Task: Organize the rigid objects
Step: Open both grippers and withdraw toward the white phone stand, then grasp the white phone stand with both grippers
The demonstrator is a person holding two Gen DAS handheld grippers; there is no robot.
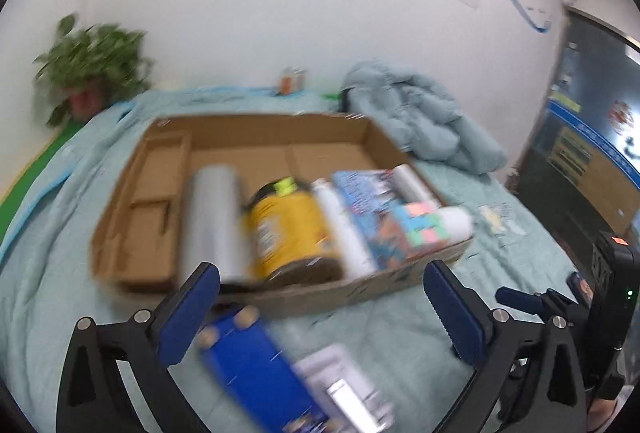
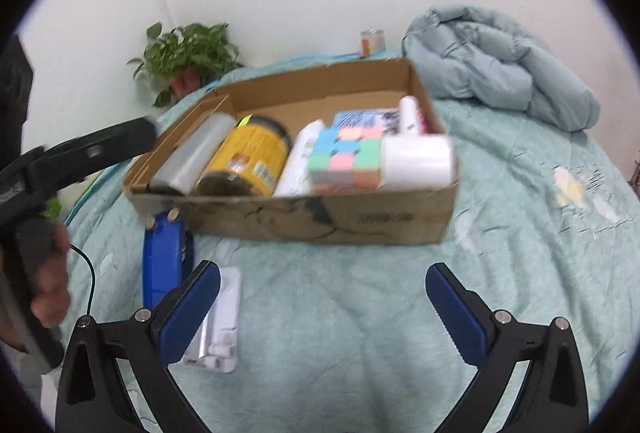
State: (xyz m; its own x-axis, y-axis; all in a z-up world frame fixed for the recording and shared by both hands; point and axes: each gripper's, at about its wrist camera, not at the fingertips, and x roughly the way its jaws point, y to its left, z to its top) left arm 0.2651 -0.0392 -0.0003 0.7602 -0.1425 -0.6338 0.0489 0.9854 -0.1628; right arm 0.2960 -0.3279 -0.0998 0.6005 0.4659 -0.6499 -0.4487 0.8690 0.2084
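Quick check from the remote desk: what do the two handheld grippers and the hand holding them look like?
Both the left gripper and right gripper have black angular frames with silver rivets and two fingers faced with blue ribbed pads. In the right wrist view, a bare hand grips the left unit's dark handle, with a thin black cable beside it. The right unit's body shows an orange sticker and a green light.

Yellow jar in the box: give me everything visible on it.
The yellow jar lies on its side in the cardboard box, dark base toward the near wall, black lid with a yellow-green tag toward the back. It looks like rigid plastic with a printed yellow label; the print is too blurred to read. It sits between the silvery cylinder and the white bottle, apparently touching both. Neither gripper touches it.
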